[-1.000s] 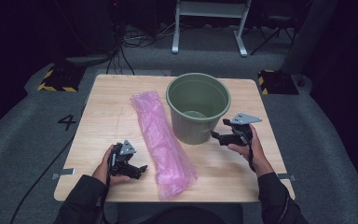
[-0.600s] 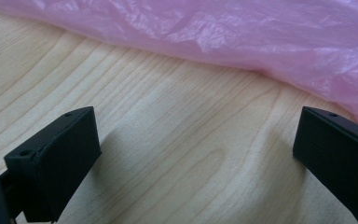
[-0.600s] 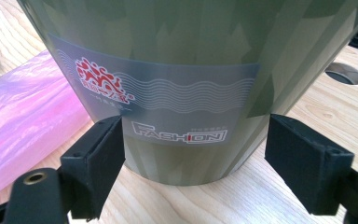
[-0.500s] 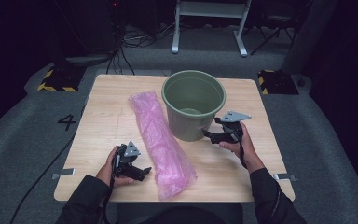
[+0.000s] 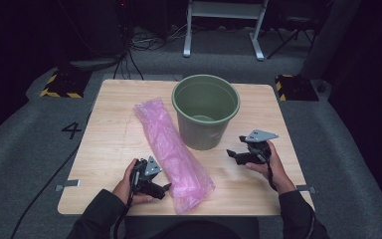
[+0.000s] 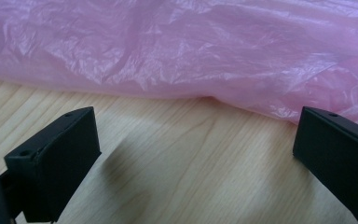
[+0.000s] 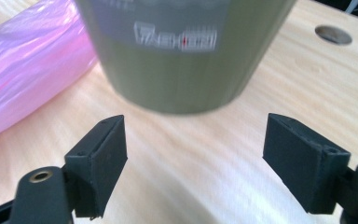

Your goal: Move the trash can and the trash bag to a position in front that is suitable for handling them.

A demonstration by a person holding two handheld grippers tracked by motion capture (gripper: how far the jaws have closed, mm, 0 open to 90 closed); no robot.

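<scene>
While a person sits at the near edge of a wooden table [image 5: 109,124], a long pink plastic bag [image 5: 171,152] lies across its middle, running from the far left toward the near right. It is crinkled, glossy and half see-through, and its near end bunches into loose folds close to the table's near edge. Just to its right stands a dull green bucket [image 5: 206,112], upright and open at the top, with a pale label on its side facing the person.

Resting on the wood just left of the bag's near end, the left gripper [image 5: 161,188] has its jaws spread wide with bare wood between them; seen from the left gripper view, the bag [image 6: 182,51] lies right ahead of them. To the right of the bucket, near its base, the right gripper [image 5: 232,154] also has its jaws wide apart and holds nothing.

Bare wood lies open on the far left of the table and along its right side.

Compared with half a second ago, the right gripper sits a little lower and nearer the person, while bag and bucket lie as before.
</scene>
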